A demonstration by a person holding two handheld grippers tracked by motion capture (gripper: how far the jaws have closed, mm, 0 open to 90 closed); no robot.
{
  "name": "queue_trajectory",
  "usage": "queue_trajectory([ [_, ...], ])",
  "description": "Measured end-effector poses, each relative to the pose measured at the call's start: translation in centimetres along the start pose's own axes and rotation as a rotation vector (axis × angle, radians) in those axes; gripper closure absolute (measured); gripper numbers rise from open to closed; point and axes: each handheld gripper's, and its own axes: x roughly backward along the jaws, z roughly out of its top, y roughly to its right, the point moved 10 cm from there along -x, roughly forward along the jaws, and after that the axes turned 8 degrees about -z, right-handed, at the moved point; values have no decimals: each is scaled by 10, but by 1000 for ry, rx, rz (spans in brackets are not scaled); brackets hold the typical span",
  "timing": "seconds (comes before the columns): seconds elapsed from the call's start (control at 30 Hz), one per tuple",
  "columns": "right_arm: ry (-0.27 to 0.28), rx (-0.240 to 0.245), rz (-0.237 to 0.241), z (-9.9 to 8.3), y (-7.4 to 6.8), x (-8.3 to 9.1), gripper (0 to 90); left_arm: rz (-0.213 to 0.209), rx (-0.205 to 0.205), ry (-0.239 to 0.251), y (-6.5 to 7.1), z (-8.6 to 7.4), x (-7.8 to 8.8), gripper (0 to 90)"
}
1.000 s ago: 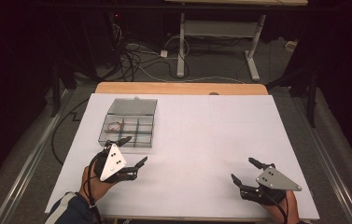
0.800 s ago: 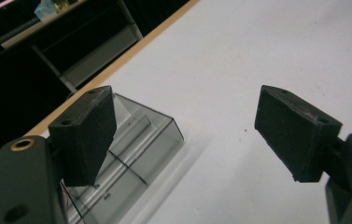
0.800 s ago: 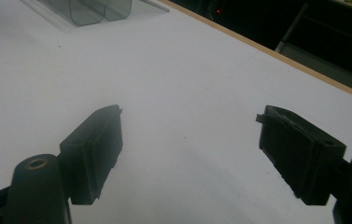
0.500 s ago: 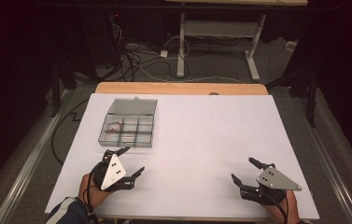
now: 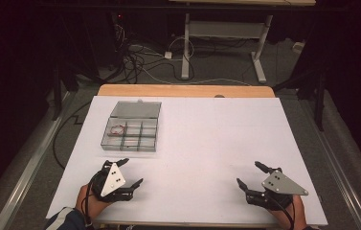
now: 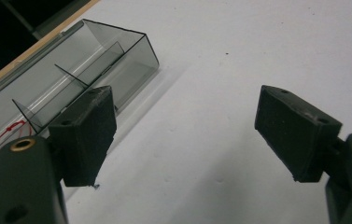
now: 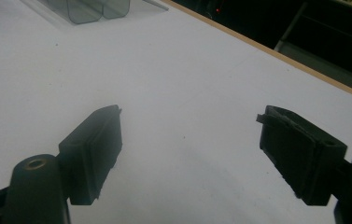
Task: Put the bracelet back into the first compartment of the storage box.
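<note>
**Both claws empty, the compartment box untouched**

The left claw (image 5: 129,171) sits low over the white surface (image 5: 207,143), its jaws wide apart with nothing between them. The nearest thing to it is the clear compartment box (image 5: 131,132), which stands just beyond it toward the far left of the surface, lid folded back and open. In the left gripper view the box (image 6: 94,60) lies to the left of the jaws, apart from them, with its dividers showing. A small red loop (image 5: 117,129) lies in the far-left compartment; whether it is wire or elastic is too small to tell. The other compartments look empty.

The right claw (image 5: 251,175) rests near the front right edge, well apart from the box, its jaws also spread and holding nothing.

By my reading no grasp is in hand: the box is neither gripped nor touched, and the loop lies inside it. Whatever handling of the box is meant, it is all left to do.

Nothing lies between the left claw and the box. Past the surface's wooden far edge (image 5: 183,90) are floor cables (image 5: 140,57) and a white table frame (image 5: 221,33), all out of the way.
</note>
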Motion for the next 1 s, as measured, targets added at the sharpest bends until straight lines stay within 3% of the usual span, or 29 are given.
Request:
queue_trajectory([
  [0.57,16,29,8,5,-6,1,206,0,2,1,0,-2,4,196],
  [1.0,16,21,8,4,-4,1,206,-11,-7,-6,2,-1,-1,196],
])
